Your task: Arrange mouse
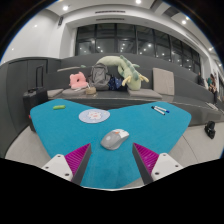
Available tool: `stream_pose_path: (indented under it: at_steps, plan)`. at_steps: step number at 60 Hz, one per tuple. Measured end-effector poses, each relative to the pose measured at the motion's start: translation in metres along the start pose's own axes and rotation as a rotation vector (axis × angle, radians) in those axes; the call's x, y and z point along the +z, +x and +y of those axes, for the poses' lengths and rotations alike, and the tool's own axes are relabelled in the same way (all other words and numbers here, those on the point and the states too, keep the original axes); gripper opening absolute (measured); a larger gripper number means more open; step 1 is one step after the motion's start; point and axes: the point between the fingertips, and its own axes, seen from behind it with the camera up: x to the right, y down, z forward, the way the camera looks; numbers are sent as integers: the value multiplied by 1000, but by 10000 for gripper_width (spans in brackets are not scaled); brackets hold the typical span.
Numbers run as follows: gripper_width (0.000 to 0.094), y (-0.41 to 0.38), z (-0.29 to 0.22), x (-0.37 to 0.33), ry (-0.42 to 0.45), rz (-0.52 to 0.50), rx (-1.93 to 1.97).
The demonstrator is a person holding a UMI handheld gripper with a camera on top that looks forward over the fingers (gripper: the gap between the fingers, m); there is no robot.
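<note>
The tongs are released, their two fingers spread wide with the magenta pads facing inward at about 7 and 5 o'clock, and nothing is pressed between them. The grey mouse lies on the teal mat just ahead of the fingertips, roughly centred in the gap between them but a little beyond their tips, touching neither pad; its long axis is turned slightly, the nose pointing toward about 1 o'clock. The mat covers most of the counter, whose pale surface shows at the mat's near corners beside the fingers. Beyond the mouse, at about 11 o'clock from it, a white round disc rests flat on the mat. Farther off at 1 o'clock from the mouse lies a small dark flat item, too small to identify. At the mat's far left, near 10 o'clock, sits a small yellow-green object. Behind the mat, on a grey ledge, stand a pink plush toy and a pale green plush toy, with a dark bag between them.
</note>
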Motion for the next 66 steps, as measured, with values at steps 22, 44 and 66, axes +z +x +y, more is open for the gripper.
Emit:
stream_pose_path:
  at_steps: [22, 44, 66]
  plan:
    - [847, -5, 20, 100, -73, -3, 6]
    - [855, -7, 16, 162, -142, 4, 39]
    - [813, -14, 11, 194, -174, -8, 72]
